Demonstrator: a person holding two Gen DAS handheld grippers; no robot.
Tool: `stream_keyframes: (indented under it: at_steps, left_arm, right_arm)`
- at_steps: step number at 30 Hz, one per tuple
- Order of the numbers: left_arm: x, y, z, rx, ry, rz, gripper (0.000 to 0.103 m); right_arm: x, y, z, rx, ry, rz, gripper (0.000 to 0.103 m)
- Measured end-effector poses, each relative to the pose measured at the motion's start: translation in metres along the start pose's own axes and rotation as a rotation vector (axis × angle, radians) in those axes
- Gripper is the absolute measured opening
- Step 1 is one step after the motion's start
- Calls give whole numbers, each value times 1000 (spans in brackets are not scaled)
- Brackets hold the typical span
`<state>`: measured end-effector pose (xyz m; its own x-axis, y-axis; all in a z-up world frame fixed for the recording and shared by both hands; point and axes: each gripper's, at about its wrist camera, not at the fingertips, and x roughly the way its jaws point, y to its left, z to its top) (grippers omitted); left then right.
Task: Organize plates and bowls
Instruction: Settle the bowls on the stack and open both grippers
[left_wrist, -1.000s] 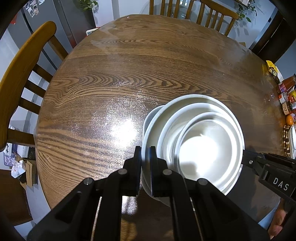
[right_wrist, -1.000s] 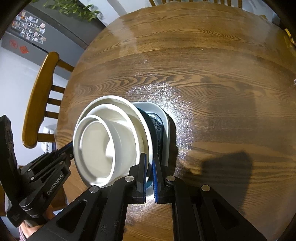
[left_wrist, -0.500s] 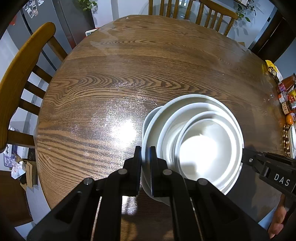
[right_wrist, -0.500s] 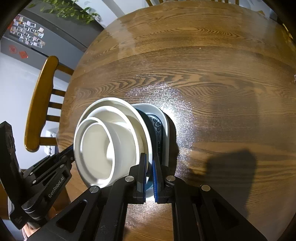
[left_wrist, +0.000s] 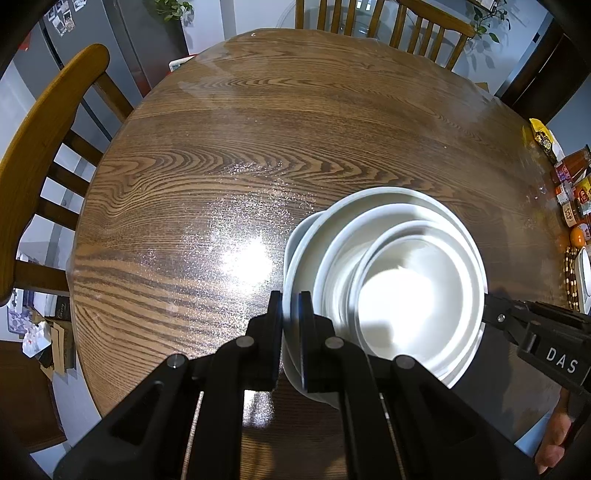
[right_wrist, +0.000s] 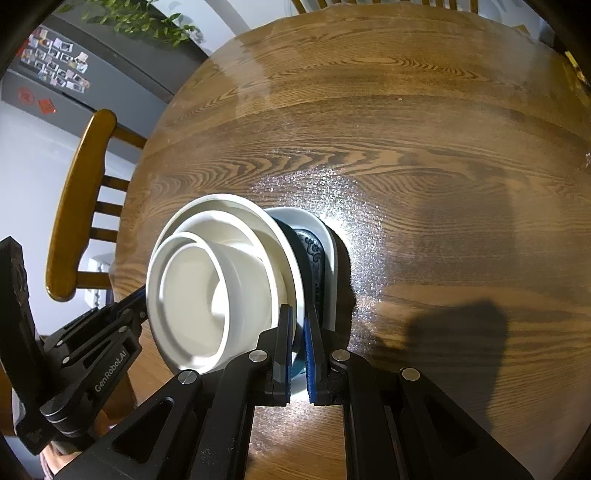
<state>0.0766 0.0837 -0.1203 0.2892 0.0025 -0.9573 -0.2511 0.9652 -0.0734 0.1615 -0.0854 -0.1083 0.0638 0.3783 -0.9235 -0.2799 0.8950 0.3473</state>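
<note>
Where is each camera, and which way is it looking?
Left wrist: sits on the left gripper, looking steeply down at the table; its fingers pinch the dish stack; a fingertip shows bottom right.
Right wrist: sits on the right gripper, looking steeply down; its fingers pinch the stack's opposite rim.
Both share the stack, the table, and each other's gripper.

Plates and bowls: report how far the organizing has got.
Done: the white bowls sit nested inside one another in a single stack. In hand: the left hand-held gripper and the right hand-held gripper each pinch the stack's rim from opposite sides. Left: setting the stack down on the wooden table.
</note>
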Motion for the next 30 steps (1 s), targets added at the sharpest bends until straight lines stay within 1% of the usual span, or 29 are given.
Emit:
stream_keyframes:
  at_steps: [4,11,25,30]
  left_arm:
    - [0,-2,-1,9,-7,7,3]
    - [0,-3,-1,11,-15,7,3]
    - [-2,-2,-1,15,-31,8,4]
    - [-1,0,-3,6,-37,5,7]
  right_arm:
    - [0,4,0,-23,-20,-32,9]
    - [-1,6,0,-36,-36,-48,9]
    - [-2,7,-2,-36,-57,-59,9]
    - [-4,9,-4,-40,-77,-61,9]
